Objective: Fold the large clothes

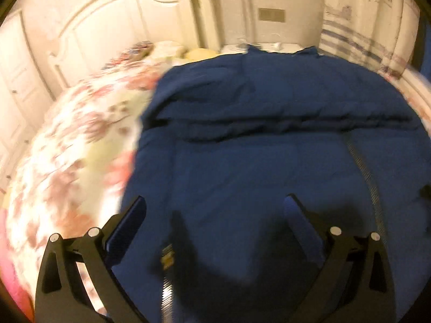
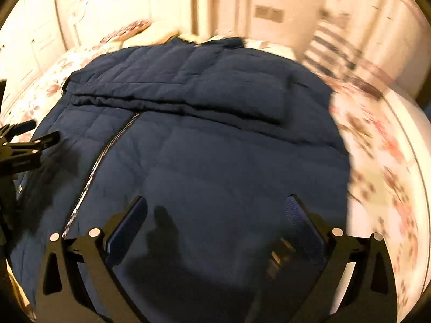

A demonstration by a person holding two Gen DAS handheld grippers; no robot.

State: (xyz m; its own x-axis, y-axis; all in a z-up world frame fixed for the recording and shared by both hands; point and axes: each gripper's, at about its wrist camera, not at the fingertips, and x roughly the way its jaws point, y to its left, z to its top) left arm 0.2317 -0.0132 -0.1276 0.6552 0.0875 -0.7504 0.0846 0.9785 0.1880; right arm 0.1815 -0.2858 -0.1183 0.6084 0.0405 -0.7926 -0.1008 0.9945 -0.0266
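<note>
Spreading across a floral bedspread (image 1: 67, 161), a large navy quilted jacket (image 1: 269, 161) is seen lying flat on the bed, and everything else is placed in relation to it. To the jacket's left, the patterned bedspread is shown, blurred, with a white headboard (image 1: 107, 27) beyond it. Over the jacket's near edge the left gripper (image 1: 215, 207) is held with its jaws spread wide and nothing between them. A sleeve (image 2: 188, 91) is laid folded across the jacket's upper part, and a silver zipper (image 2: 102, 161) is seen running diagonally down the front. Above the jacket's near right portion the right gripper (image 2: 215, 207) is held, likewise wide apart and empty. To the jacket's right, bedspread is again visible.
</note>
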